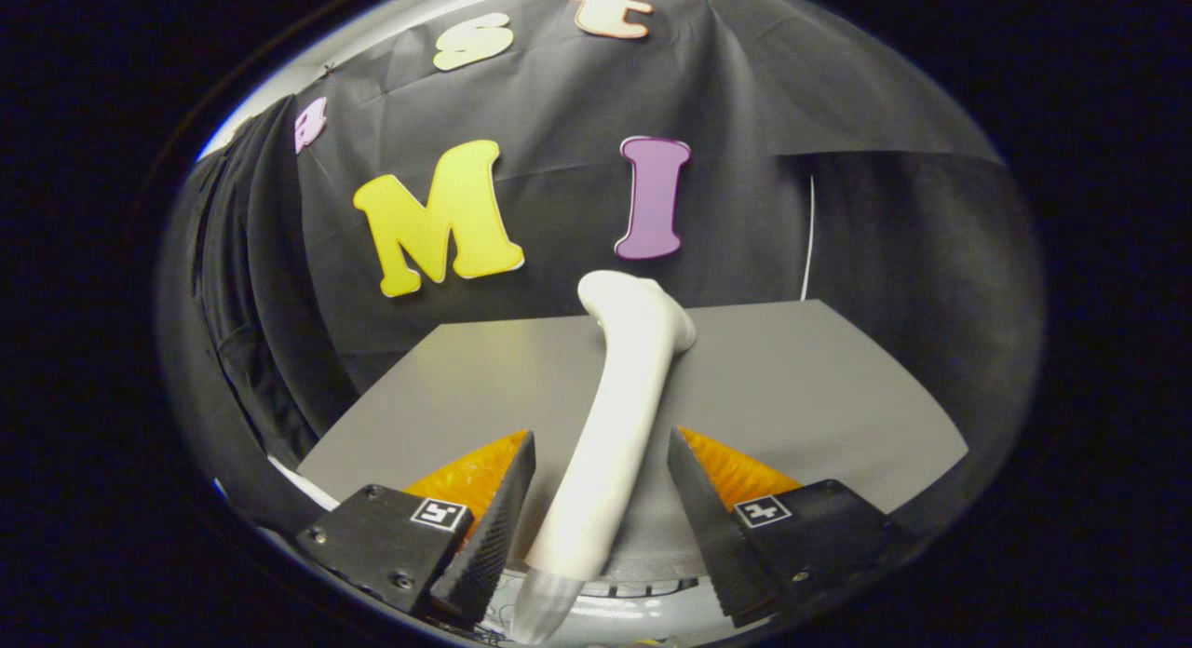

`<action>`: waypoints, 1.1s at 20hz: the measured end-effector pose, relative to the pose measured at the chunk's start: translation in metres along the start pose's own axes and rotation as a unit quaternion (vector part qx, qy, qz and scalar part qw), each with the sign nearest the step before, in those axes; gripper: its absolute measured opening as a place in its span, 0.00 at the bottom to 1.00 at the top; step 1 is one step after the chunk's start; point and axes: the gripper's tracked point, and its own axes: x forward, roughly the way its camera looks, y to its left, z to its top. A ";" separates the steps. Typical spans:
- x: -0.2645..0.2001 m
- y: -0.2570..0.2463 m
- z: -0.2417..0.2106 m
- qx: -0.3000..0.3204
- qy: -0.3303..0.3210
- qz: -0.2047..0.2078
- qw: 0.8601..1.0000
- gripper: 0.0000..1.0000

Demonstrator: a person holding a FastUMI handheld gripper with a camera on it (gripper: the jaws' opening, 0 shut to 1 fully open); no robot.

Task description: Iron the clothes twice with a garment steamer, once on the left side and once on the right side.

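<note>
A grey table (801, 387) stretches ahead of the fingers, its top evenly lit. Beyond it hangs the booth's creased black cloth wall (559, 99), wrapping round both sides.

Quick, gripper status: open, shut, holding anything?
Gripper: open; the white steamer lies between its fingers with a gap on each side, not clamped.

We see a smooth cream-white plastic garment steamer (619, 415) with a translucent grey near end, lying on a plain matte grey tabletop (801, 387). The gripper's (601, 499) black ridged fingers (489, 527) carry orange backing and small black-and-white square markers.
</note>
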 end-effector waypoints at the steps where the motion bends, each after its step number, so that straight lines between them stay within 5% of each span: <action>1: 0.005 0.000 -0.003 0.004 0.010 0.002 1.000 0.83; 5: 0.005 -0.005 0.001 0.043 0.010 -0.005 0.999 0.58; 11: 0.010 0.004 0.003 0.098 0.010 0.032 0.995 0.40; 22: -0.063 0.031 0.043 0.068 -0.065 0.011 0.996 0.36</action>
